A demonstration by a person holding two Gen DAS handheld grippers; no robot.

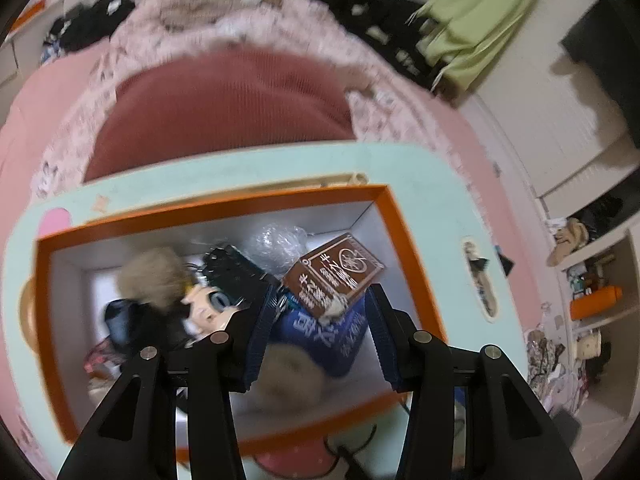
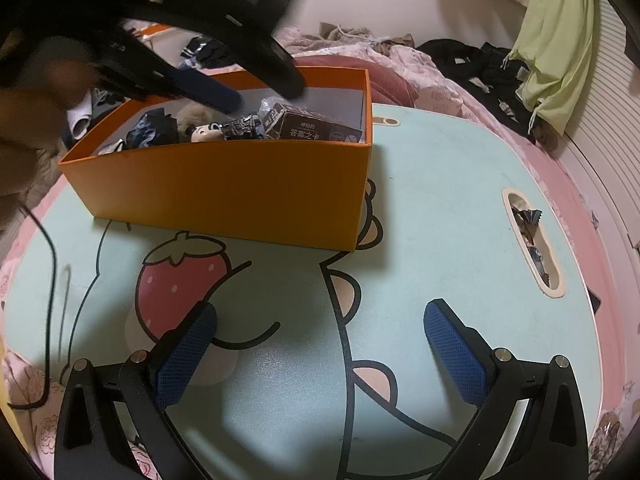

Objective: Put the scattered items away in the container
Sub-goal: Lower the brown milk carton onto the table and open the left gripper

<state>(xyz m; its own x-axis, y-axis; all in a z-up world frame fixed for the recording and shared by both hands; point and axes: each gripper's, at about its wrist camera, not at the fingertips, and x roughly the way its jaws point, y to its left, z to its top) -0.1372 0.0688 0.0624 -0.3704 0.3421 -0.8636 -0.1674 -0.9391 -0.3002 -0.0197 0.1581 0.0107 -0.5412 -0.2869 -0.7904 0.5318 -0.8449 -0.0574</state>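
Observation:
An orange box point(image 1: 224, 208) with a white inside stands on the mint lap table point(image 1: 248, 164). It holds a brown card box point(image 1: 334, 276), a blue box point(image 1: 324, 336), a fluffy beige toy point(image 1: 154, 276), a small doll figure point(image 1: 204, 308), clear wrap and dark items. My left gripper point(image 1: 320, 312) hangs open over the box, fingers either side of the brown card box without gripping it. In the right wrist view the orange box point(image 2: 224, 188) sits at upper left with the left gripper point(image 2: 256, 84) above it. My right gripper point(image 2: 320, 340) is open and empty over the table.
The mint table point(image 2: 440, 208) with a strawberry and bear print rests on a pink bed point(image 1: 224, 100). A slot point(image 2: 532, 240) at its right edge holds small wrappers. Dark clothes point(image 2: 472, 60) and a green garment point(image 2: 560, 40) lie behind. A black cable point(image 2: 50, 280) trails at left.

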